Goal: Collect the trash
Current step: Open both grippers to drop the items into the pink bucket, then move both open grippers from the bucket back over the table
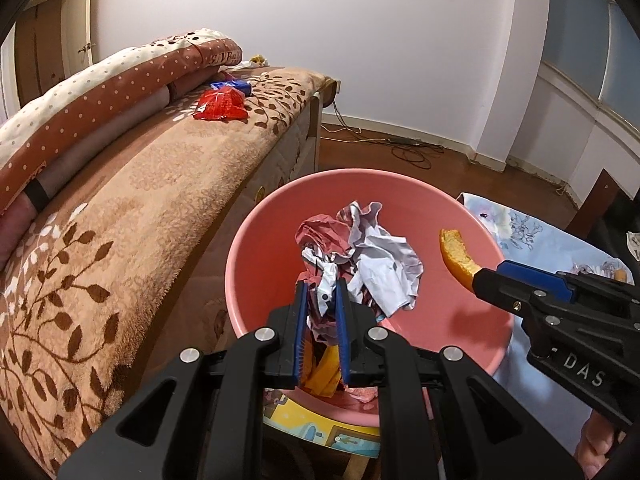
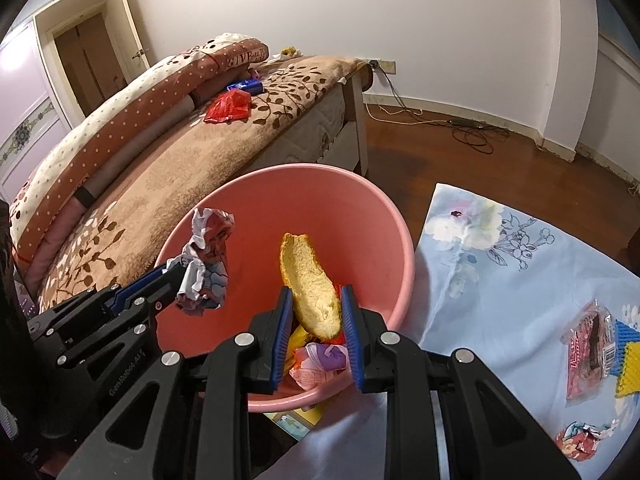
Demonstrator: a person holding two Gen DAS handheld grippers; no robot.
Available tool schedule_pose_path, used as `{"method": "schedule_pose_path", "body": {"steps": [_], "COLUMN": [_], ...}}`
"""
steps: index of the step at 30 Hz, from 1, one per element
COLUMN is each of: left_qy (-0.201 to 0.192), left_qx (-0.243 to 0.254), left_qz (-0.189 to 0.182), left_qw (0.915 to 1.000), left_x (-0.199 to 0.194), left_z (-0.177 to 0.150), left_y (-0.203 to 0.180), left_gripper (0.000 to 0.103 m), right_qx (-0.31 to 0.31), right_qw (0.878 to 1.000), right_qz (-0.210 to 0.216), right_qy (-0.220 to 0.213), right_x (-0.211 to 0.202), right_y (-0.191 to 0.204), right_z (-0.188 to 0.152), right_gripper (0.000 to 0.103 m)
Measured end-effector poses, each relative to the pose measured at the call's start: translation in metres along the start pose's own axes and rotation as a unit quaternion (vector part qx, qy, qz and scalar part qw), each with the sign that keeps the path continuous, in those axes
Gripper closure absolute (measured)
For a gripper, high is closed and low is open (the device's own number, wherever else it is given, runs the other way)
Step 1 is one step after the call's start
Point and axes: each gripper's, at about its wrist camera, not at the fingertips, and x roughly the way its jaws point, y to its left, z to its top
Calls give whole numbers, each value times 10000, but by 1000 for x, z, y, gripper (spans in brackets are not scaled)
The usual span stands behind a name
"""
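Over the pink bucket (image 1: 256, 240), beside the bed (image 1: 140, 184), the left gripper (image 1: 322, 292) pinches a crumpled wrapper (image 1: 376, 260) between its blue pads, and the right gripper (image 2: 316, 304) clamps an orange peel (image 2: 310, 284). More trash lies in the bucket's bottom. A red packet (image 1: 221, 105) rests on the bed.
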Motion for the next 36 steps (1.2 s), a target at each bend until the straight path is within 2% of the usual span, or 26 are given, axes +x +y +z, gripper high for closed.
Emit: {"method": "schedule_pose_path", "body": {"steps": [5, 9, 11, 27, 30, 36], "left_qy": [85, 93, 55, -203, -258, -332], "left_qx": [15, -20, -47, 95, 168, 319], "left_qz": [148, 204, 203, 158, 120, 32], "left_qw": [9999, 9997, 9998, 9996, 9995, 9989], "left_x": [1, -2, -6, -37, -44, -54], "left_z": [-1, -1, 0, 3, 2, 0], "left_y": [0, 2, 3, -14, -21, -38], "left_gripper": [87, 73, 70, 69, 69, 69], "right_qx": [-7, -68, -117, -89, -36, 71], "right_qw": [10000, 10000, 9999, 9993, 9992, 9986], "right_qz": [22, 2, -8, -130, -183, -282], "right_qy": [-9, -73, -104, -333, -354, -437], "right_x": [0, -3, -6, -48, -55, -73], "right_y": [0, 3, 5, -2, -6, -18], "right_z": [0, 1, 0, -19, -25, -38], "right_gripper": [77, 76, 74, 72, 65, 64]}}
